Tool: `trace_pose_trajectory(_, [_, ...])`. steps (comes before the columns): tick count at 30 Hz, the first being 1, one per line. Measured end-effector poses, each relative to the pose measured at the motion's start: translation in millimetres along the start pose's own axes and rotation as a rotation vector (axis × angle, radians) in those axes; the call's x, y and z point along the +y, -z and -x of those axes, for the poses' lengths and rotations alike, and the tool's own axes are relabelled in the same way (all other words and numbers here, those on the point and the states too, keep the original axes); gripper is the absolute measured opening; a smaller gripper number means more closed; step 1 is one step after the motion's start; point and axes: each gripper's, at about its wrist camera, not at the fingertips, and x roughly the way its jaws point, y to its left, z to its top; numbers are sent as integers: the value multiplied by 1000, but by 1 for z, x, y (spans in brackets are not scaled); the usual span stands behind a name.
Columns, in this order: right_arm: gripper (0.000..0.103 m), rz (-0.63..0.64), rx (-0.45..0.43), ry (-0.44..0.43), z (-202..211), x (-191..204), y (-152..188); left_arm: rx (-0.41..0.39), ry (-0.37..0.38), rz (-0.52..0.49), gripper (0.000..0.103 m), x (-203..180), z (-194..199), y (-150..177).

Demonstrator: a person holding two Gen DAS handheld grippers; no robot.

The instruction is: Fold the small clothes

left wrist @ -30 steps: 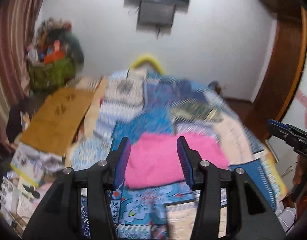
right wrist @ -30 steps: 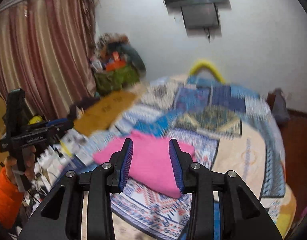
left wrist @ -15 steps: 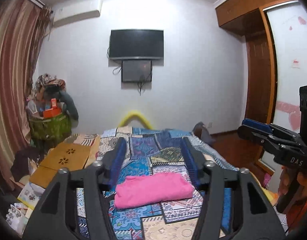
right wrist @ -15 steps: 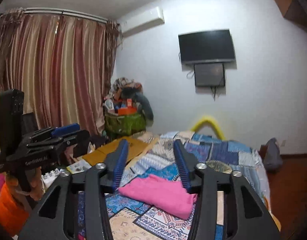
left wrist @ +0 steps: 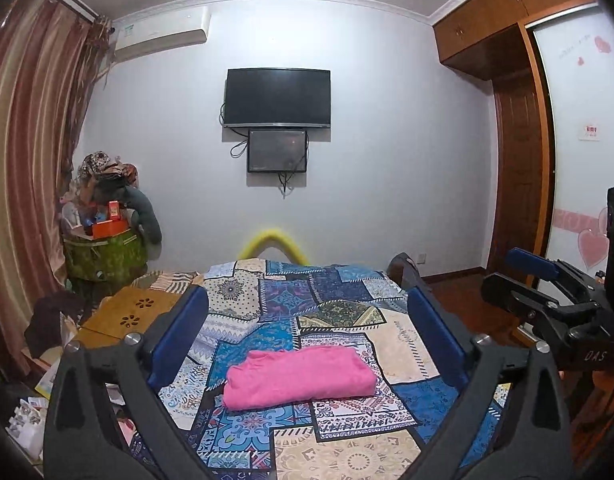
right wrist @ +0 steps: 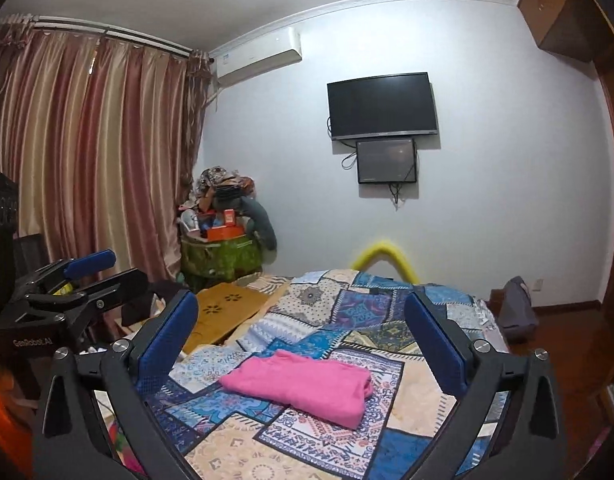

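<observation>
We see both claws held above the bed point(left wrist: 403, 344) with their fingers spread wide and holding nothing. The pink garment point(left wrist: 299, 378) lies folded on the patchwork quilt point(right wrist: 347, 312), well apart from each. The left claw point(left wrist: 307, 336) body reads "GenRobot.AI"; the right claw point(right wrist: 301, 340) shows what looks like "DAS".
</observation>
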Motion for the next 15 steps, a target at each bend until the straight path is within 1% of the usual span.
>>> trace_pose_trajectory(8, [102, 21, 1, 14, 7, 6, 4, 3, -7, 16, 102, 5, -3, 4])
trace_pose_trajectory(15, [102, 13, 5, 14, 7, 5, 7, 0, -10, 24, 103, 5, -5, 7])
